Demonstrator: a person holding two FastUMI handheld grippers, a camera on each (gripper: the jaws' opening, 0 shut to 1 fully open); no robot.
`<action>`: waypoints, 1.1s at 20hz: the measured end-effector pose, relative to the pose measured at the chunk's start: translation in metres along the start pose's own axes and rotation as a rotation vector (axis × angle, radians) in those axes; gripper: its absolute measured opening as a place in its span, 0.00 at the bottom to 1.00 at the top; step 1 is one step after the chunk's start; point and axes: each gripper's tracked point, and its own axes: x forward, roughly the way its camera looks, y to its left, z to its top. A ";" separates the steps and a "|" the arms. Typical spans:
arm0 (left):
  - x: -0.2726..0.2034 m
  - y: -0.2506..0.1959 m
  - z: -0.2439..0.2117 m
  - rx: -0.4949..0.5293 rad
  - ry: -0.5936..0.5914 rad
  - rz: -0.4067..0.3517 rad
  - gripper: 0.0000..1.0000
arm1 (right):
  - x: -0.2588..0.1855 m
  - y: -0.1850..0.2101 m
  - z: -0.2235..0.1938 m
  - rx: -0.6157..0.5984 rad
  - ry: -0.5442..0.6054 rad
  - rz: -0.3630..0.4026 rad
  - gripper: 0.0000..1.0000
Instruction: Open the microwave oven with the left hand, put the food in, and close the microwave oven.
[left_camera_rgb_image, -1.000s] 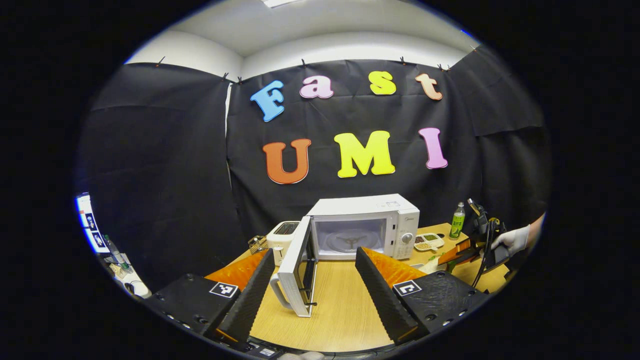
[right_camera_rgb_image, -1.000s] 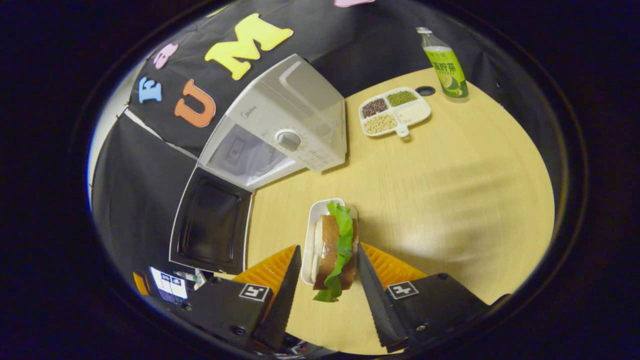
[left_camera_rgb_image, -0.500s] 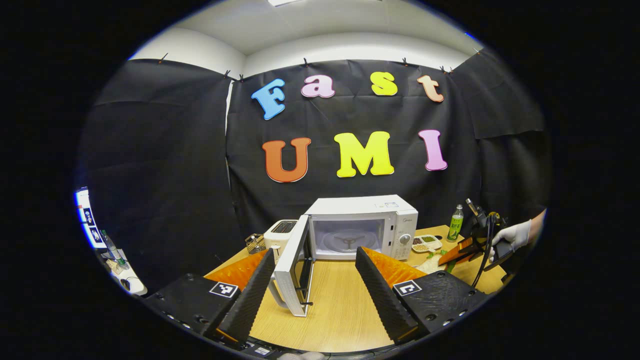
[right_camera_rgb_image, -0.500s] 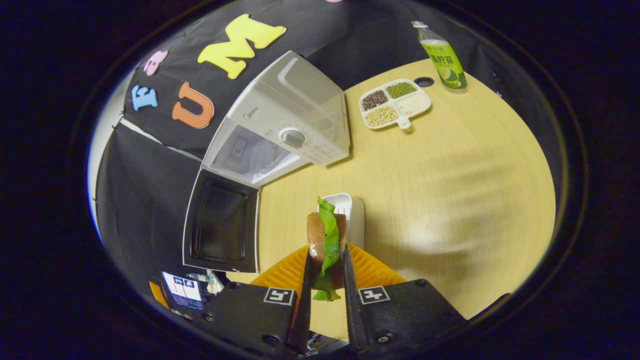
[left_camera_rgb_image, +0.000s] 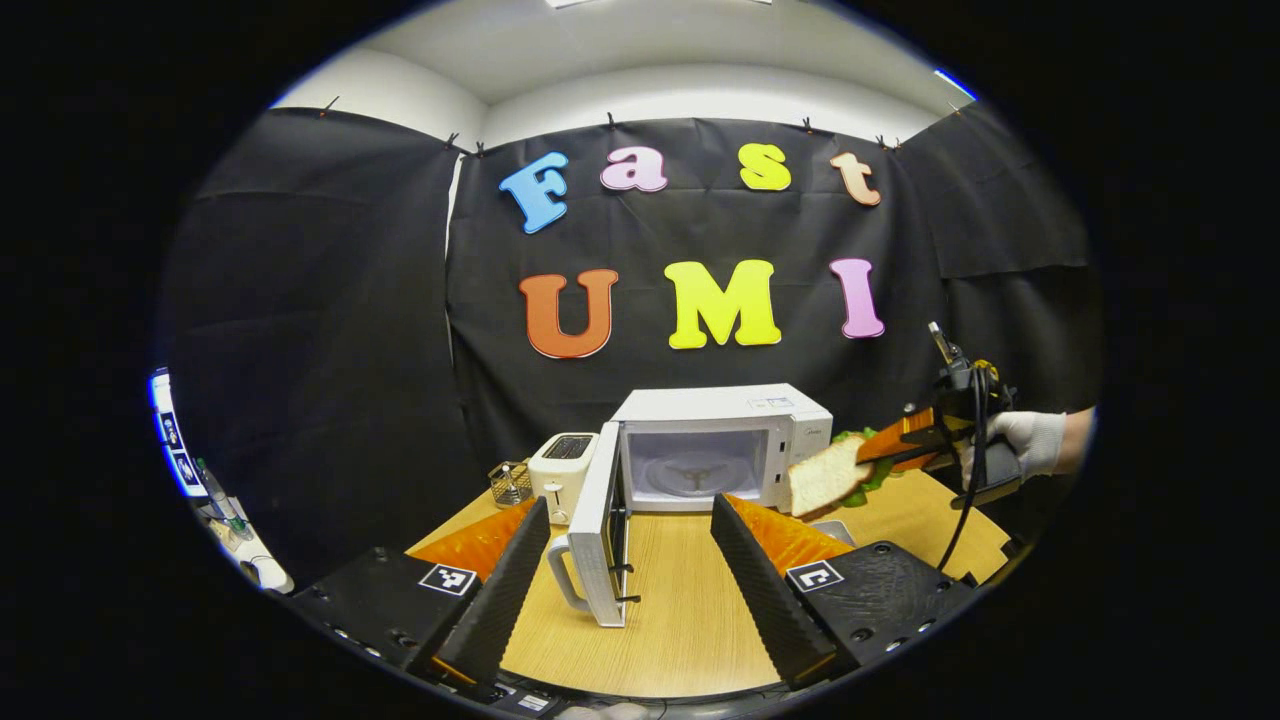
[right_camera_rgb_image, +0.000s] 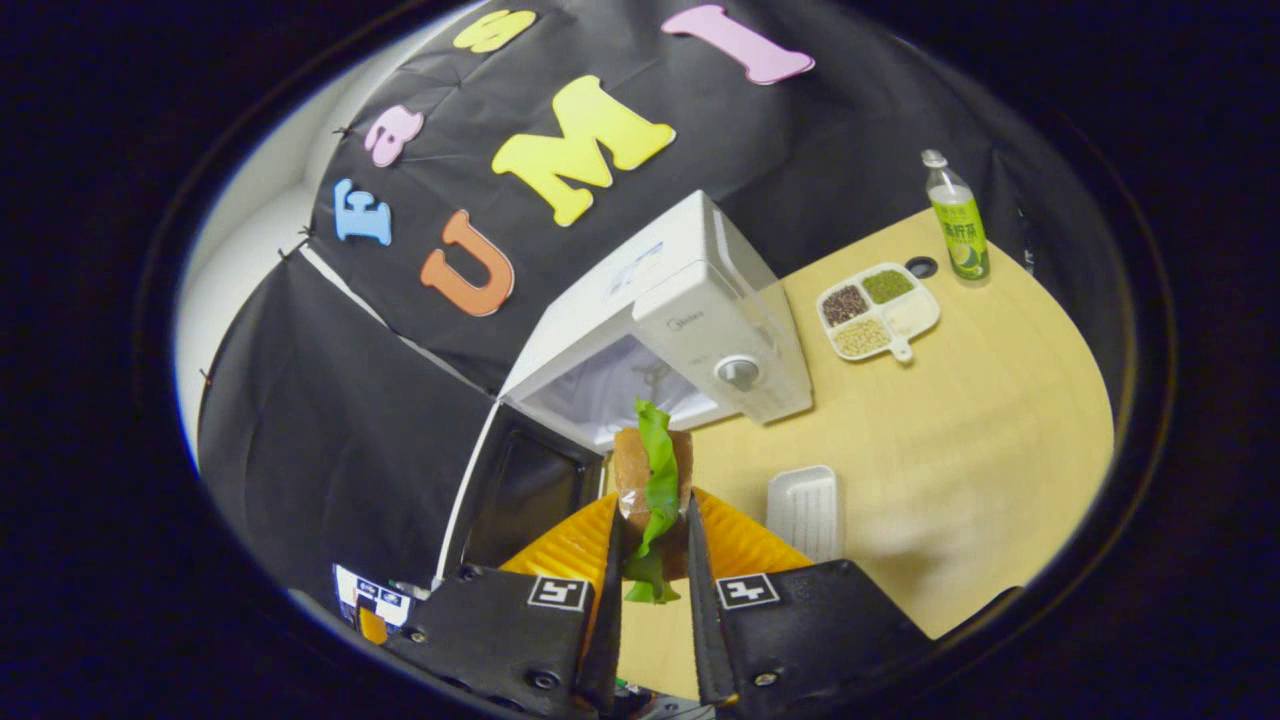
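Left gripper view: the left gripper (left_camera_rgb_image: 630, 560) hangs low over the wooden desk (left_camera_rgb_image: 680, 620), its fingers (left_camera_rgb_image: 500, 590) spread wide apart with nothing between them. Straight ahead the white microwave oven (left_camera_rgb_image: 720, 445) stands with its door (left_camera_rgb_image: 605, 535) swung out to the left, edge-on to the camera, the cavity and its turntable exposed. A white toaster (left_camera_rgb_image: 562, 470) sits just to the left of the oven. To the right, a gloved hand (left_camera_rgb_image: 1025, 445) carries the right gripper (left_camera_rgb_image: 900, 448), which lifts the sandwich (left_camera_rgb_image: 825, 478) clear of the desk, beside the oven's control panel; the bread's broad face is turned toward the camera and its long axis runs roughly level, pointing left toward the oven.

Right gripper view: the right gripper's fingers (right_camera_rgb_image: 610, 600) are clamped on the sandwich, bread slices upright on either side and the lettuce leaf between. Its long axis runs straight ahead along the fingers, the far end aimed at the open cavity. On the desk lie an empty white tray (right_camera_rgb_image: 803, 510), a divided dish of beans (right_camera_rgb_image: 878, 310) and a green bottle (right_camera_rgb_image: 955, 220).
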 end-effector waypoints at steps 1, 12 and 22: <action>-0.001 0.005 -0.001 0.008 0.002 -0.001 0.96 | 0.013 0.006 -0.003 0.020 -0.029 0.003 0.33; -0.006 0.075 -0.018 -0.001 0.000 0.072 0.96 | 0.179 0.044 -0.010 0.340 -0.460 0.002 0.33; 0.016 0.091 -0.029 0.030 0.036 0.093 0.96 | 0.281 0.031 0.022 0.432 -0.563 -0.059 0.33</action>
